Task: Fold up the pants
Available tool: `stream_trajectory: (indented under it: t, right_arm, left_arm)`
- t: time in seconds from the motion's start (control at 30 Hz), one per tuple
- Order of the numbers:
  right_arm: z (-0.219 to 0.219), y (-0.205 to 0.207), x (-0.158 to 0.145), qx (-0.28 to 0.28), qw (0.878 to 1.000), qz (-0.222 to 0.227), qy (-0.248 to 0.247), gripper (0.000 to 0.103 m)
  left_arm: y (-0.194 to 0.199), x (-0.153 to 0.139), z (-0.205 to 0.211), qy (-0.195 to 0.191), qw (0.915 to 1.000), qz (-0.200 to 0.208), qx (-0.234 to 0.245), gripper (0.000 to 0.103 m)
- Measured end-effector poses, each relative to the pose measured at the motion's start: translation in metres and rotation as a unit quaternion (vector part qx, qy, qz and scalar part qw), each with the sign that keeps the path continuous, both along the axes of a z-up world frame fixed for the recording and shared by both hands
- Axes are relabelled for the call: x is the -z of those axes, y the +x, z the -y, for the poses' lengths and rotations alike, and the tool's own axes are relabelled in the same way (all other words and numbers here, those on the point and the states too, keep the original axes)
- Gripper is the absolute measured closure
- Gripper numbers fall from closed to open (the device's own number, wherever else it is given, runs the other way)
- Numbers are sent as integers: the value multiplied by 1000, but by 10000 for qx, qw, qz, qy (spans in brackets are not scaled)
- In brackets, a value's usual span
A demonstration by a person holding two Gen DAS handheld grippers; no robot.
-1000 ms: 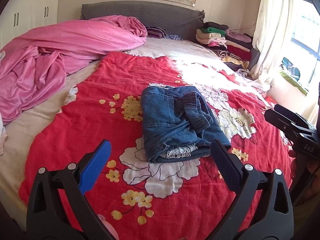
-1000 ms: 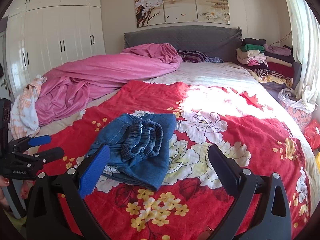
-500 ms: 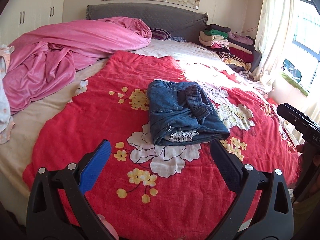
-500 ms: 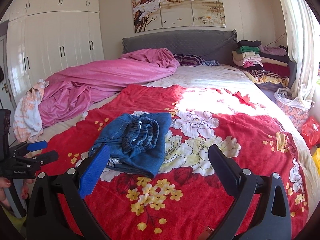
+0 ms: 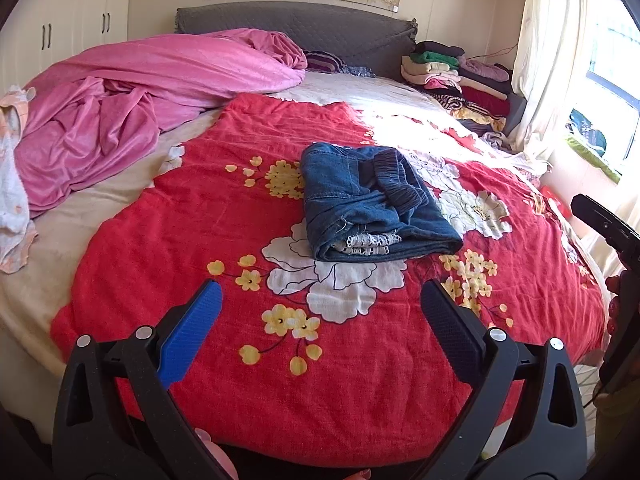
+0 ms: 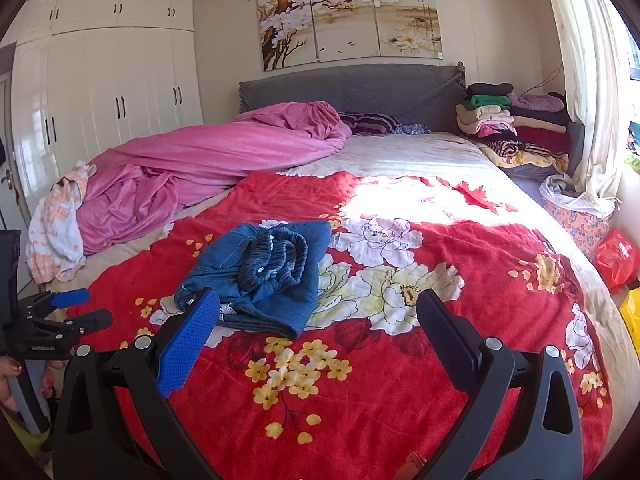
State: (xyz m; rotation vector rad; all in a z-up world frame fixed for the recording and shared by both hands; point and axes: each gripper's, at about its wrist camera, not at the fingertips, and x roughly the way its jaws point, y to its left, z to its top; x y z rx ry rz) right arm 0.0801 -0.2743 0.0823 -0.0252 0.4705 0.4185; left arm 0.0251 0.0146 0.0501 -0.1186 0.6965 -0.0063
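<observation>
Left gripper (image 5: 320,312): nearest in its own view, at 6 o'clock; jaws wide apart and holding nothing, one blue pad and one black pad, raised over the near edge of the bed.
Right gripper (image 6: 318,320): at 6 o'clock in its own view; jaws wide apart and holding nothing, above the near part of the blanket.
Writing: the left gripper body, seen at 9 o'clock in the right wrist view, carries small white lettering too small to read surely; the painting (image 6: 350,20) has dark characters and a red seal at its top right, not legible.
Hand: fingers with red nails (image 6: 10,376) grip the left tool's handle at 8 o'clock, mostly cut off by the frame edge.
Hidden: the right gripper shows only as a black tip at 3 o'clock in the left wrist view; the rest is out of frame.
Blanket (image 5: 200,216): red with white and yellow flowers, spread over the bed.
Pants (image 5: 372,204): blue denim, folded into a compact bundle, lying mid-blanket at 12 o'clock beyond the left gripper's pads, elastic waistband on top, white lace at the near edge; apart from both grippers.
Pink quilt (image 6: 208,164): bunched at 10 o'clock.
Clothes stack (image 6: 504,124): folded pile at 2 o'clock by the headboard (image 6: 352,88).
Wardrobe (image 6: 100,92): white doors, far left.
</observation>
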Motion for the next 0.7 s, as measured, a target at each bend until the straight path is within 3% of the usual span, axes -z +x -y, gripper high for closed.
stream_trajectory:
  t: [0.7]
  right_arm:
    - [-5, -12, 39, -116, 9991, -393, -133, 5]
  left_arm:
    - [-11, 39, 16, -115, 9993, -360, 14, 10]
